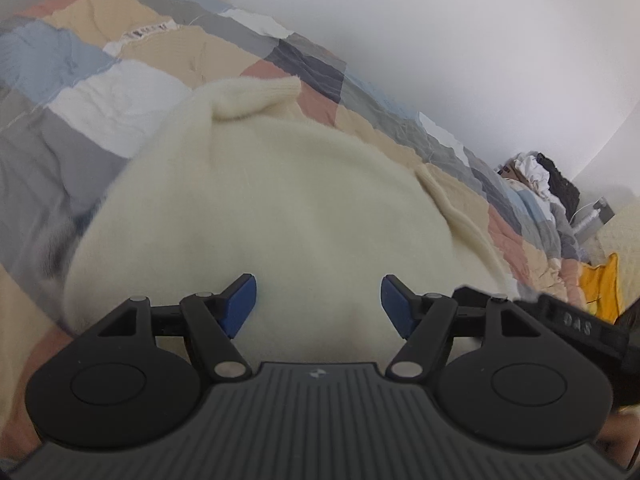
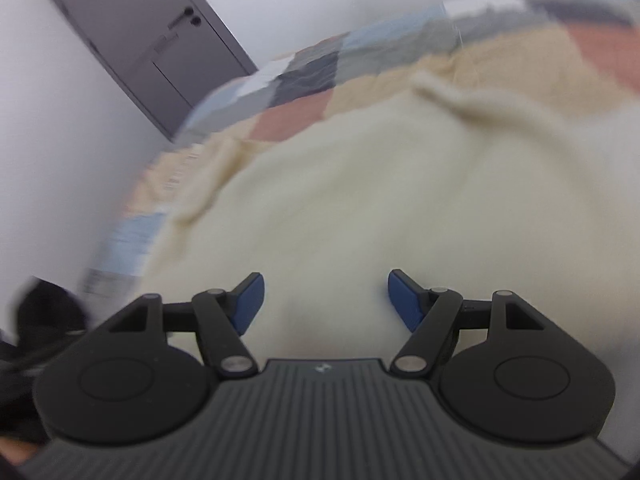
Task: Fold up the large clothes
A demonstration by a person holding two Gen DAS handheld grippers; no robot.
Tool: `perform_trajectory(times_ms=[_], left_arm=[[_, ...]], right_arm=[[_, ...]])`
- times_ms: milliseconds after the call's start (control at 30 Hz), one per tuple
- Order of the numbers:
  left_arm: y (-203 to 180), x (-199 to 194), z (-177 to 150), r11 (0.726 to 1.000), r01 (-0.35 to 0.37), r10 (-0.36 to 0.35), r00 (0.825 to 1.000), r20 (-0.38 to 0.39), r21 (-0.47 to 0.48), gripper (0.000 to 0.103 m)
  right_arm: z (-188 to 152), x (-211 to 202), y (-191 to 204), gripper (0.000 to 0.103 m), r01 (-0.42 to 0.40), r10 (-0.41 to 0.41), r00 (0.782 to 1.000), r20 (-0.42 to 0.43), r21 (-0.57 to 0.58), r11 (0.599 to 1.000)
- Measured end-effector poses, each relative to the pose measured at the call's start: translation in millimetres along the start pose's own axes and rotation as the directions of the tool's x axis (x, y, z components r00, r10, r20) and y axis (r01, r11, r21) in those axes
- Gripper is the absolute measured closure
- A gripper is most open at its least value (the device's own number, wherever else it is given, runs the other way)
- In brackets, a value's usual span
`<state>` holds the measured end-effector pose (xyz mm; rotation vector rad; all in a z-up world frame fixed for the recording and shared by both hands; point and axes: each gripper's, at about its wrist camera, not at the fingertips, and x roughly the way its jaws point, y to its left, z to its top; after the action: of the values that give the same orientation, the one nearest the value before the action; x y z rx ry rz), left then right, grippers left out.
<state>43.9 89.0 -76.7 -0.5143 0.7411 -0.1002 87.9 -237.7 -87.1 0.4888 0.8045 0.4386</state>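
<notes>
A cream fuzzy sweater (image 1: pixel 260 200) lies spread on a patchwork bed cover (image 1: pixel 80 80), with a ribbed cuff (image 1: pixel 264 94) folded over at its far edge. My left gripper (image 1: pixel 318 300) hovers over the near part of the sweater, its blue pads wide apart and nothing between them. In the right wrist view the same sweater (image 2: pixel 360 200) fills the middle, blurred by motion. My right gripper (image 2: pixel 326 298) is open above it, with only the fabric below showing in the gap.
The patchwork cover (image 2: pixel 300 112) runs to the bed's far edge by a white wall. A dark grey door (image 2: pixel 152 52) stands beyond the bed. A pile of clothes (image 1: pixel 536 176) and a yellow item (image 1: pixel 600 284) lie at the right.
</notes>
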Motion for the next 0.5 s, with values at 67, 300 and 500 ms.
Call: perform_trajectory(times_ms=[67, 300, 500], left_arm=[[3, -1, 0, 0.999, 0.015, -0.015, 1.000, -0.009, -0.044, 0.027], [13, -8, -8, 0.980, 0.062, -0.066, 0.998, -0.013, -0.191, 0.017], [21, -3, -20, 0.952, 0.103, -0.125, 0.990, -0.060, -0.287, 0.012]], right_arm=[[-8, -7, -7, 0.032, -0.036, 0.038, 0.999, -0.021, 0.071, 0.997], [-25, -11, -19, 0.003, -0.153, 0.171, 0.984, -0.048, 0.262, 0.953], [-34, 15, -26, 0.005, -0.098, 0.152, 0.980, -0.131, 0.349, 0.932]])
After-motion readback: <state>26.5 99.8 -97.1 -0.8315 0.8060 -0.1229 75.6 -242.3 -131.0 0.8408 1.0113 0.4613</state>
